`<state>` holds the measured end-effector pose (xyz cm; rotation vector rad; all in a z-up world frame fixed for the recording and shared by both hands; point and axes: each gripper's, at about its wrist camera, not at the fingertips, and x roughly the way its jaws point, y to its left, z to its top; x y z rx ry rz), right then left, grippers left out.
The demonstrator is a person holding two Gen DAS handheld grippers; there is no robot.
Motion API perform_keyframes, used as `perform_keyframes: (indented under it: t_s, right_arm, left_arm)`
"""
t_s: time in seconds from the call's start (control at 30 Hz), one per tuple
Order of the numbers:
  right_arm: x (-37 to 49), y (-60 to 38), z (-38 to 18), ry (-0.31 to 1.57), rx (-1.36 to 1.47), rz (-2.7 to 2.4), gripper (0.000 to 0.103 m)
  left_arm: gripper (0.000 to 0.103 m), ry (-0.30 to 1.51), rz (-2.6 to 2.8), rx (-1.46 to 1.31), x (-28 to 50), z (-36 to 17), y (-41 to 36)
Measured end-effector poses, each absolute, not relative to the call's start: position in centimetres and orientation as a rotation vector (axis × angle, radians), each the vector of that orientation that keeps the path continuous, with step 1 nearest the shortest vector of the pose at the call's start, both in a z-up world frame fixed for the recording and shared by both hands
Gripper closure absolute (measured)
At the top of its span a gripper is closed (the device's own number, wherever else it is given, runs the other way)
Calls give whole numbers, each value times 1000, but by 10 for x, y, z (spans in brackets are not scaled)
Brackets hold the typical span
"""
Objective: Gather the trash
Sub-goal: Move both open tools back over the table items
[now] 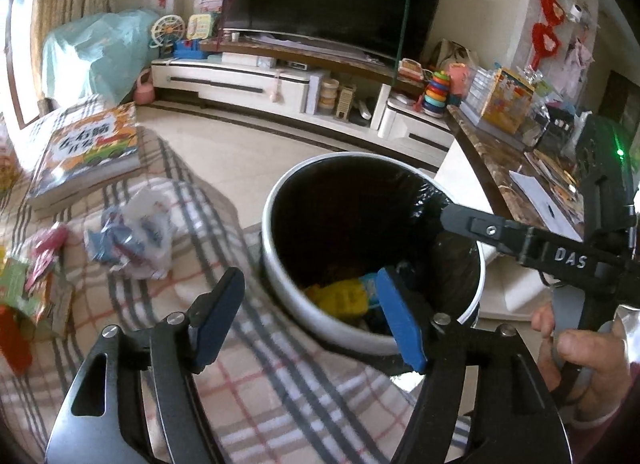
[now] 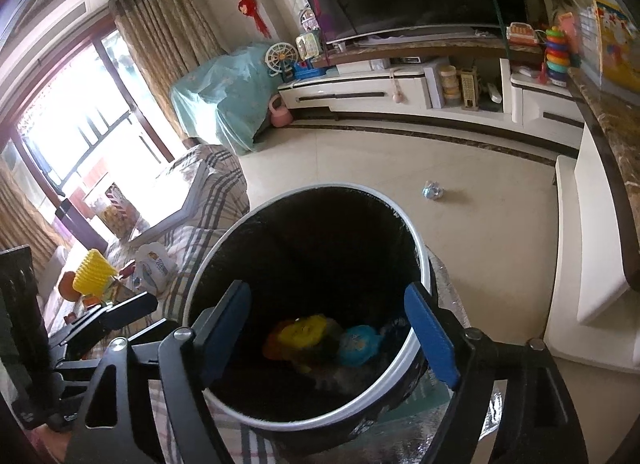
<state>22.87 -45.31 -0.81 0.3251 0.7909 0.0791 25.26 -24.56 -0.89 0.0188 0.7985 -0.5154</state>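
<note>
Trash bin, black liner, on floor beside plaid sofa; yellow + blue trash at bottom. Crumpled wrapper on sofa, another scrap on floor. Right gripper over bin, jaws open, empty. Left gripper near rim, jaws open, empty.

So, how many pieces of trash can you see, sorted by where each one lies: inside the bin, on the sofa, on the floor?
Inside the bin: 2, a yellow wrapper and a blue wrapper
On the sofa: 1, a crumpled white bag
On the floor: 1, a crumpled ball
Total: 4
</note>
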Motion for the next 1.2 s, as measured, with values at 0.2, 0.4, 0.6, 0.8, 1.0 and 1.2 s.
perform_keyframes:
  t_s: [0.2, 0.4, 0.6, 0.8, 1.0, 1.2]
  right_arm:
    - [213, -436, 2, 750, 329, 104, 13]
    - [200, -407, 6, 735, 325, 150, 13]
    - [190, -377, 6, 735, 312, 200, 12]
    - [188, -351, 3, 743, 303, 247, 12]
    - [187, -324, -3, 760, 292, 289, 12]
    - [186, -299, -10, 776, 285, 334, 12]
  left_arm:
    - [32, 802, -478, -31, 235, -12, -217]
    - [31, 796, -427, -63, 217, -14, -184]
    - [31, 795, -375, -95, 204, -16, -151]
    - [31, 800, -328, -129, 194, -21, -122]
    - [31, 802, -278, -156, 184, -26, -92]
    - [31, 809, -226, -185, 174, -33, -63]
